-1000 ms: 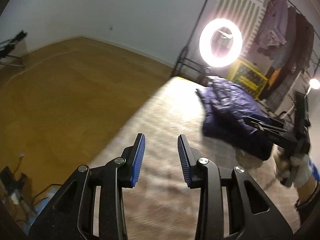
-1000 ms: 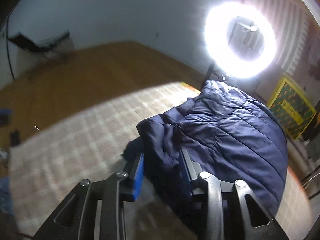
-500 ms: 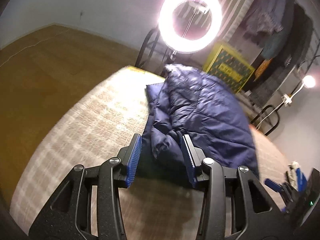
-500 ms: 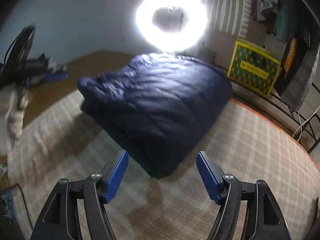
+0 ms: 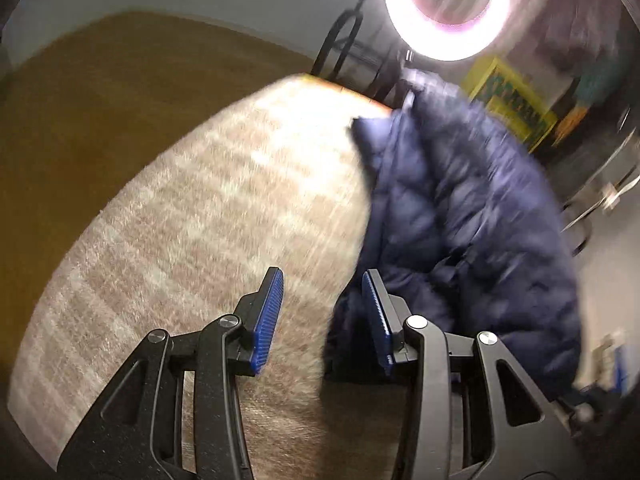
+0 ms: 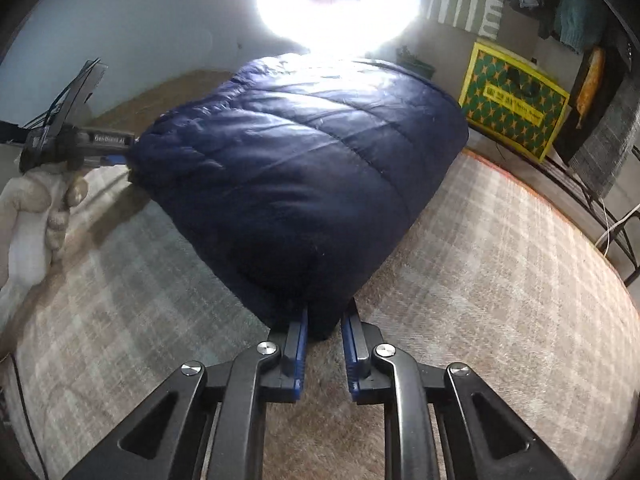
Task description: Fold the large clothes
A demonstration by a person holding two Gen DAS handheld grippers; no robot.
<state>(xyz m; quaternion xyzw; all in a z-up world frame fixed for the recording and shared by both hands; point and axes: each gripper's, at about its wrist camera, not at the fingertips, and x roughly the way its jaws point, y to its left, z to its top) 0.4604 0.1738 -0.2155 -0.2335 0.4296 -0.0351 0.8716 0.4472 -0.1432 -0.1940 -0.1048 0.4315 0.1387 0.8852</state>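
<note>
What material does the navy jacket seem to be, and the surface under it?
The navy jacket looks like smooth, slightly shiny synthetic shell, probably nylon or polyester, padded: quilted seams and light glare show. The surface under it looks like matte woven fabric with a beige check pattern.

A navy quilted puffer jacket [image 6: 304,168] lies folded into a thick, rounded bundle on the plaid-covered bench [image 6: 500,264] — glossy, its stitched channels running across.

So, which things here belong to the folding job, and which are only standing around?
For the job:
navy puffer jacket
right gripper, closed on its near corner
left gripper, open beside it

Just around:
ring light
yellow-green crate
hanging clothes
</note>
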